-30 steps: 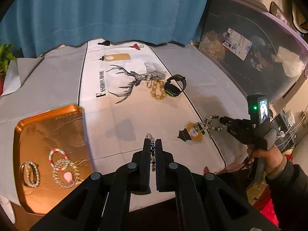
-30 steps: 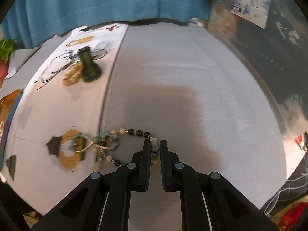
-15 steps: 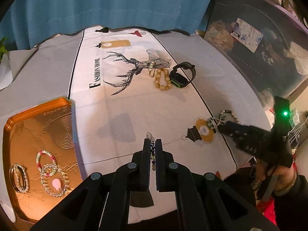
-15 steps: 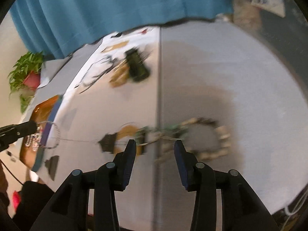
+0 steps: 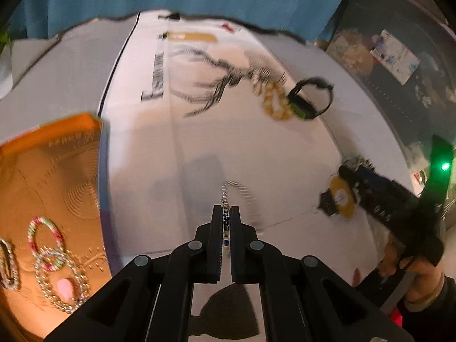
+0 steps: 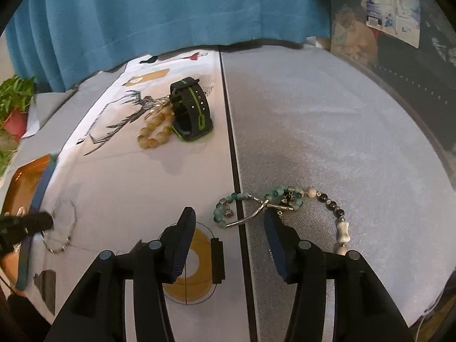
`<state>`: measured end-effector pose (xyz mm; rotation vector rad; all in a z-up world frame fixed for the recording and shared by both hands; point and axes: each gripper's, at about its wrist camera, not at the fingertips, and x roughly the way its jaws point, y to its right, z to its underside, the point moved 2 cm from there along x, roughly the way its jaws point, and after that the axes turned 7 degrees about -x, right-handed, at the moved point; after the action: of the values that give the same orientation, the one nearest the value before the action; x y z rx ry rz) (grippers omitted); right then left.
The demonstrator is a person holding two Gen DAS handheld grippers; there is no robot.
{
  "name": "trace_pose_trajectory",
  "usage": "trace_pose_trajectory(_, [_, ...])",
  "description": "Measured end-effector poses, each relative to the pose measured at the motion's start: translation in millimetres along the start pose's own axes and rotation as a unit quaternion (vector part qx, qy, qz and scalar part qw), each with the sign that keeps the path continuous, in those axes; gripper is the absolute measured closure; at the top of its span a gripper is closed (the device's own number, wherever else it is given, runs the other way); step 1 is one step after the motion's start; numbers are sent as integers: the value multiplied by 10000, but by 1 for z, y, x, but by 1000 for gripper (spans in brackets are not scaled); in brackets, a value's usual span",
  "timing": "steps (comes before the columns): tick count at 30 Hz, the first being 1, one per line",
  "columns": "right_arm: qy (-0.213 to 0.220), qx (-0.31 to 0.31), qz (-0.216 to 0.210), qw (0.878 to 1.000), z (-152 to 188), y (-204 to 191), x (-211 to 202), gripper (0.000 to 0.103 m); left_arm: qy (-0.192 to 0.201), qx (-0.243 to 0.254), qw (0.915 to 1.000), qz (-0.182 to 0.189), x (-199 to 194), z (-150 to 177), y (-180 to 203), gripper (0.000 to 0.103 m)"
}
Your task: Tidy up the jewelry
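The left tongs [image 5: 226, 222] pinch a thin chain [image 5: 226, 225], dangling beside the tray [image 5: 17, 148]. The right tongs [image 6: 229, 236], jaws opening, hang empty just short of the beaded bracelet [image 6: 282, 199] on the tabletop [image 6: 327, 128]. Risk: the chain's loose loop may catch the tray rim and spill outside.

We see a blue curtain [image 6: 171, 14] behind, a potted plant [image 6: 14, 105] far left, deer-print tablecloth [image 6: 119, 119] underneath.
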<state>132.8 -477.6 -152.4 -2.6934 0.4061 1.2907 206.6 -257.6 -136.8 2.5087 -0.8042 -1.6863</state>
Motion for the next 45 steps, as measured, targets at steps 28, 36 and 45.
trace_pose_trajectory(28, [266, 582, -61, 9979, -21, 18, -25, 103, 283, -3, 9992, 276, -29, -5, 7, 101])
trace_pose_trajectory(36, [11, -349, -636, 9974, -37, 20, -36, 87, 434, 52, 9988, 237, -48, -5, 7, 101])
trace_pose_trajectory(45, [-368, -1428, -565, 9875, -41, 42, 18, 54, 227, -24, 9992, 332, -13, -8, -1, 101])
